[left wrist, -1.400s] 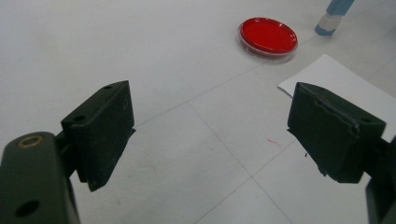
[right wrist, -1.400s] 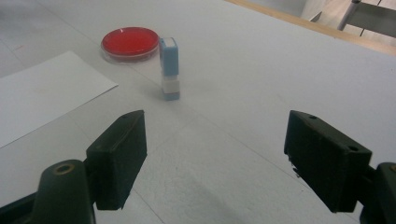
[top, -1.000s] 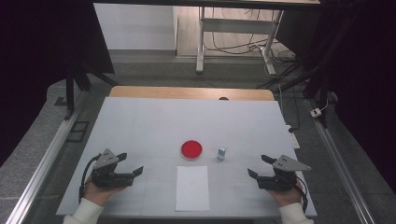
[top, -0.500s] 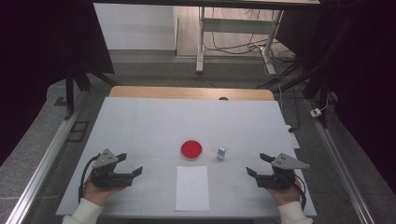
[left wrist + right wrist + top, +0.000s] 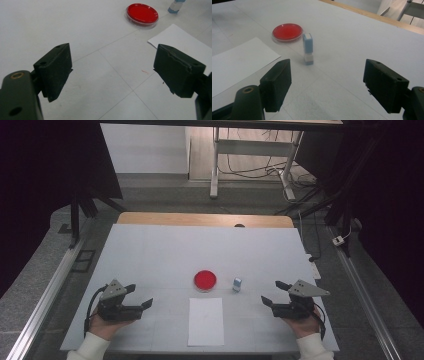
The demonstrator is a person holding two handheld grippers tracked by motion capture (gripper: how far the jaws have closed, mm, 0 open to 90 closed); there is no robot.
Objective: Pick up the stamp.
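A shallow round dish (image 5: 205, 280) sits near the middle of the white counter (image 5: 165, 250), its clear rim holding a flat, glossy red filling that reaches almost to the wall; the left gripper view shows the rim as thin transparent plastic around the red disc. Just to its right, apart from it, a small blue and white block (image 5: 237, 284) stands upright; in the right gripper view it reads as a pale blue rectangular piece with rounded top corners set on a short white and blue base. In front of the dish lies a plain white sheet of paper (image 5: 205, 320), flat, rectangular, its long side running toward the person, its far edge near the dish but not touching it. The counter surface is smooth and matte, crossed by faint thin seam lines, with a strip of bare wood (image 5: 205, 219) along its far edge. The left gripper (image 5: 139, 295) rests low over the counter to the left of the paper, held in a hand (image 5: 106, 324) with a white sleeve cuff; its fingers (image 5: 56, 67) are spread wide with nothing between them, their black pads blocky and slightly worn at the edges. The right gripper (image 5: 274, 292) sits to the right of the paper, in the other hand (image 5: 303, 325), its fingers (image 5: 277, 82) likewise parted and empty, pointing toward the block and the dish.
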